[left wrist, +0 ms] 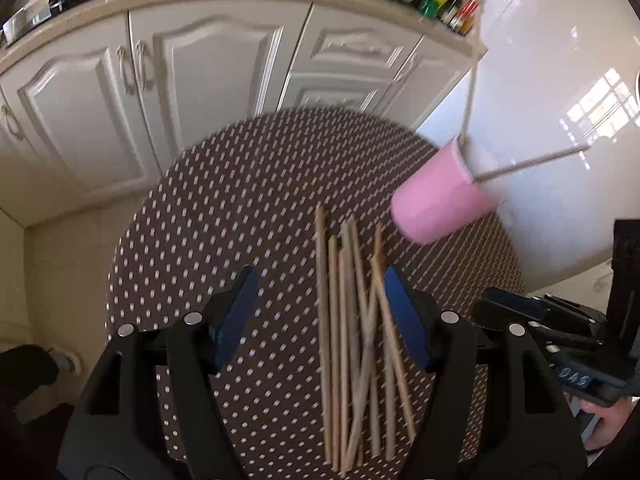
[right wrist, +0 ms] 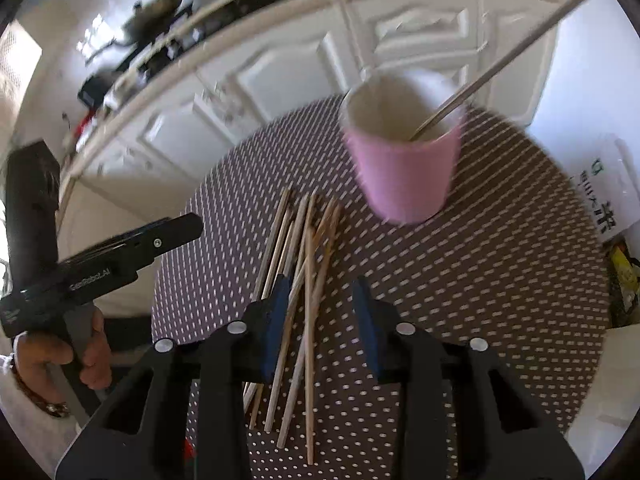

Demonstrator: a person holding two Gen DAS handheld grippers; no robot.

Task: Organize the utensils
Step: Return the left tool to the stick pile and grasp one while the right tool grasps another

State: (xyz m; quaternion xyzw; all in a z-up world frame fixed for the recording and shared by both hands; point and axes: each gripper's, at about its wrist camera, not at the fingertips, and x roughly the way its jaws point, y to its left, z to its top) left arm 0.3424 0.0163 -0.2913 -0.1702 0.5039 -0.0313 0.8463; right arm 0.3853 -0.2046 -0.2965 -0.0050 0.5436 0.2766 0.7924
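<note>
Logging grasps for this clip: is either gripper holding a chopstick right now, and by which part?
Neither. The left gripper and right gripper are both open above the loose chopsticks on the mat; nothing sits between their fingers.

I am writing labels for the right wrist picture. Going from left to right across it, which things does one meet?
The other gripper, held in a hand → the loose chopsticks lying on the dotted mat → the pink cup with a chopstick leaning out of it → a white package with printed characters.
</note>
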